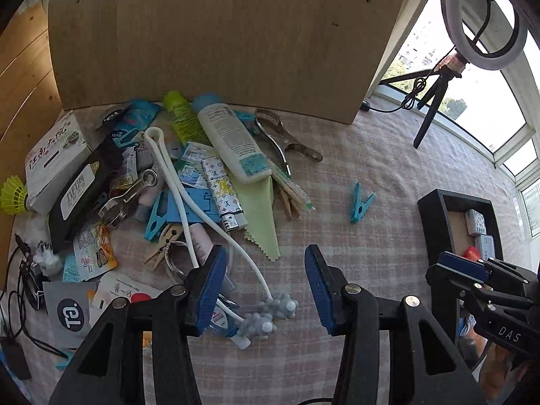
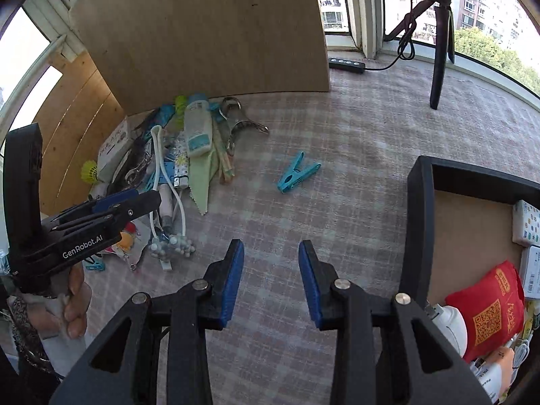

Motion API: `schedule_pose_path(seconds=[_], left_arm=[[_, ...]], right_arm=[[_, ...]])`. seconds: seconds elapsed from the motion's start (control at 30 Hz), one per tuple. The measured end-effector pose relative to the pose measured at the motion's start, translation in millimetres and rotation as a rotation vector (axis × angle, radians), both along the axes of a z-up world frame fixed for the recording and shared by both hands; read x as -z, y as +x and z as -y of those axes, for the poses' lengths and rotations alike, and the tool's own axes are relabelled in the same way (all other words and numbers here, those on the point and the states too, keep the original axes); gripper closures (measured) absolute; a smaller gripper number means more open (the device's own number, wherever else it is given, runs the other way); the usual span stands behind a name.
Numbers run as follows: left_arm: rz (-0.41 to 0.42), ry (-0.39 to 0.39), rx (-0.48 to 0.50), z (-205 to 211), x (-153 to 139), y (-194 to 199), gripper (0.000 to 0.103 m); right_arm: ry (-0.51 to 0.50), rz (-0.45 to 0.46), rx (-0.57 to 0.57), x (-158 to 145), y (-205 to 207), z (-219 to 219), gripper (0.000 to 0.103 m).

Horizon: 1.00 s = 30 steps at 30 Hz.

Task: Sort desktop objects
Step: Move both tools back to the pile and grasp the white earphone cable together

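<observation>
A pile of small objects lies on the checked tablecloth: a white bottle (image 1: pixel 233 141), a patterned lighter (image 1: pixel 222 195), a green cloth (image 1: pixel 260 216) and a white cord with grey beaded ends (image 1: pixel 270 314). My left gripper (image 1: pixel 265 256) hovers open at the pile's near edge, with the cord running under its left finger and nothing gripped. A lone blue clothespin (image 1: pixel 361 202) (image 2: pixel 297 172) lies apart on bare cloth. My right gripper (image 2: pixel 270 249) is open and empty above bare cloth, left of the black box (image 2: pixel 418 222), which holds a red pouch (image 2: pixel 492 310) and white packets.
An upright wooden board (image 1: pixel 219 33) backs the pile. A ring light on a tripod (image 1: pixel 482 17) and a power strip (image 2: pixel 347 64) stand near the window. A white carton (image 1: pixel 54 155) and a yellow shuttlecock (image 1: pixel 13 195) edge the pile's left. A hand (image 2: pixel 76 303) holds the left gripper.
</observation>
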<state>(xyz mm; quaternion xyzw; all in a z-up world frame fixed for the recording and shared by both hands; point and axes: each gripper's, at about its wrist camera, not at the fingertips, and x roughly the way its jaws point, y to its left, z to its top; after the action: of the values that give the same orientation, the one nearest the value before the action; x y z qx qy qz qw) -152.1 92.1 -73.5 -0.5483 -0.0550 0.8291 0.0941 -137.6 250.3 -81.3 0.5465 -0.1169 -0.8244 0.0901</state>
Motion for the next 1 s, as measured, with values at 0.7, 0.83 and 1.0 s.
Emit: schedule_pose_path(seconds=[0.7,0.83,1.0], left_arm=[[0.144,0.034,-0.027,22,43,-38,0.077],[0.146,0.036,-0.024,18,44,-35,0.077],[0.152,0.040,-0.023,15,46,-36,0.077]], right_arm=[[-0.128,0.193,-0.192,78,-74,108,0.082],[-0.125,0.205,-0.193,84,-79,114,0.084],[-0.090,0.216,-0.191,91,-77,116,0.098]])
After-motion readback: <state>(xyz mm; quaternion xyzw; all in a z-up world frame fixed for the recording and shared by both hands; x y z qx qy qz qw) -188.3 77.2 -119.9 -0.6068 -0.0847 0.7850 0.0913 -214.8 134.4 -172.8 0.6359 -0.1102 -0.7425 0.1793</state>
